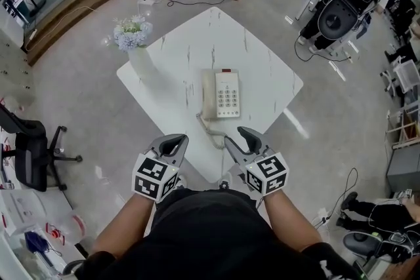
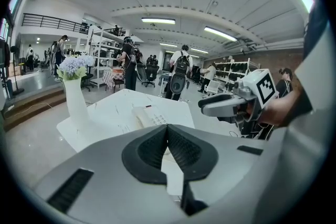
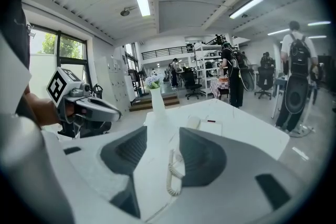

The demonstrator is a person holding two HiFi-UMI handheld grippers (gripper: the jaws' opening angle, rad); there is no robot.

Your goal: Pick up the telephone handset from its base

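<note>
Lying in its cradle on the left side of the base [image 1: 228, 95], the handset [image 1: 209, 94] is untouched, mid-table [image 1: 262, 42]. The reach, grip and lift all look left to do. The left gripper [image 1: 176, 141] hangs over the table's near corner, pointing forward and somewhat down, jaws together with nothing in them. The right gripper [image 1: 237, 138] sits level with it, just right of the cord [image 1: 209, 129], pitched the same way, jaws apart and empty, short of the base.
</note>
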